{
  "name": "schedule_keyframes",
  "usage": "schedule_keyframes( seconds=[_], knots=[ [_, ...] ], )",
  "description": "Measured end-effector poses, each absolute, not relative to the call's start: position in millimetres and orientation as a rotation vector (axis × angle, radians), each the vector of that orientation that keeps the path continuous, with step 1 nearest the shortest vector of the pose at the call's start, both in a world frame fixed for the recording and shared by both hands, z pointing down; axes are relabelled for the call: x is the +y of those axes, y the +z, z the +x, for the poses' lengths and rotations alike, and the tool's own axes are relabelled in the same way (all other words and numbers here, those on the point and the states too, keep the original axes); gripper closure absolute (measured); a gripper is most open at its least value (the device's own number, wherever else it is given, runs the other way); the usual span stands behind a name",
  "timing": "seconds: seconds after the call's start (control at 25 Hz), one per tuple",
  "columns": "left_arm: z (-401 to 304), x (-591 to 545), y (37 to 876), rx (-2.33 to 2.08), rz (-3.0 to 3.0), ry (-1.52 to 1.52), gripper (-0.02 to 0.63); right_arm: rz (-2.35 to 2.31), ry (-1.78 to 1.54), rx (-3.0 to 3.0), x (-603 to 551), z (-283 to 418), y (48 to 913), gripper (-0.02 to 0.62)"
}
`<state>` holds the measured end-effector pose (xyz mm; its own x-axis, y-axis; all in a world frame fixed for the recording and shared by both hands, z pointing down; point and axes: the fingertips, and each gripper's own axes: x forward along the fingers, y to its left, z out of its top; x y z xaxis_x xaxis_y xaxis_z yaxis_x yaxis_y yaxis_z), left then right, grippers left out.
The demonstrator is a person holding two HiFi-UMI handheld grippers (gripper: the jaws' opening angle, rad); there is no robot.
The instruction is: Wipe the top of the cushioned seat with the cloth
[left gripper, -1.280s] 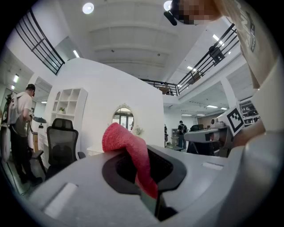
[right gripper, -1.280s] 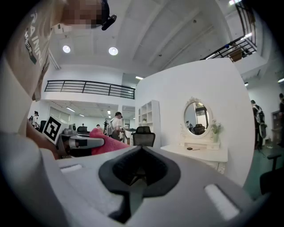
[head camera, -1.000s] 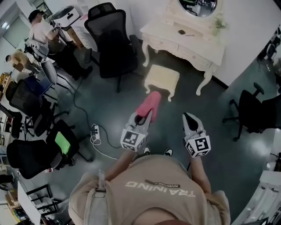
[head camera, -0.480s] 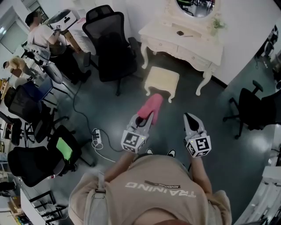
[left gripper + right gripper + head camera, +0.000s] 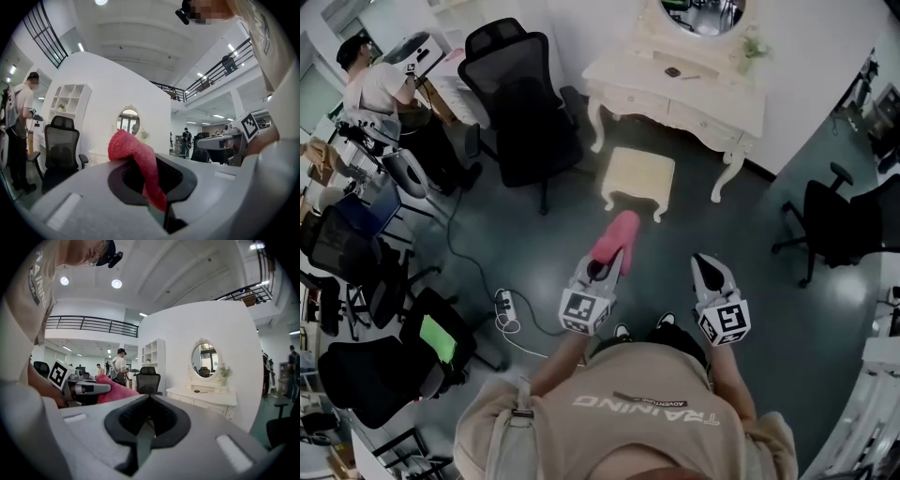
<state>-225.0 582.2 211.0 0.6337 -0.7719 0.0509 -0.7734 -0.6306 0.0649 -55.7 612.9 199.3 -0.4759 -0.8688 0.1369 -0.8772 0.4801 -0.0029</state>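
The cushioned seat (image 5: 639, 174) is a small cream stool standing on the dark floor in front of a cream dressing table (image 5: 675, 87). My left gripper (image 5: 609, 263) is shut on a pink cloth (image 5: 615, 236), which sticks out ahead of the jaws toward the stool, short of it. In the left gripper view the cloth (image 5: 137, 161) hangs from between the closed jaws. My right gripper (image 5: 709, 271) is shut with nothing in it, level with the left one. The right gripper view shows the cloth (image 5: 114, 392) at its left and the dressing table (image 5: 206, 399) ahead.
A black office chair (image 5: 520, 98) stands left of the stool, another (image 5: 837, 221) at the right. A power strip with cable (image 5: 503, 305) lies on the floor at my left. People sit at desks (image 5: 375, 84) at far left among more chairs.
The stool and dressing table have shifted slightly up and left in the head view as the person moved. Both grippers keep their pose, the cloth still held.
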Motion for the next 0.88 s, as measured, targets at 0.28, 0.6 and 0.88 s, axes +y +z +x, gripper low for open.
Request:
schedule_keyframes(
  seconds=[0.28, 0.6, 0.88],
  knots=[
    [-209.8, 539.5, 217.6, -1.34, 2.719, 0.041, 0.575, 1.55, 0.146, -2.603, 564.4, -31.3, 211.2, 0.592],
    [-167.2, 478.7, 203.2, -1.406, 2.721, 0.091, 0.574, 1.526, 0.164, -2.668, 489.5, 16.7, 210.7, 0.592],
    [-133.3, 430.5, 198.4, -1.481, 2.667, 0.052, 0.574, 1.503, 0.2, -2.708, 432.4, 62.4, 218.9, 0.592]
  ],
)
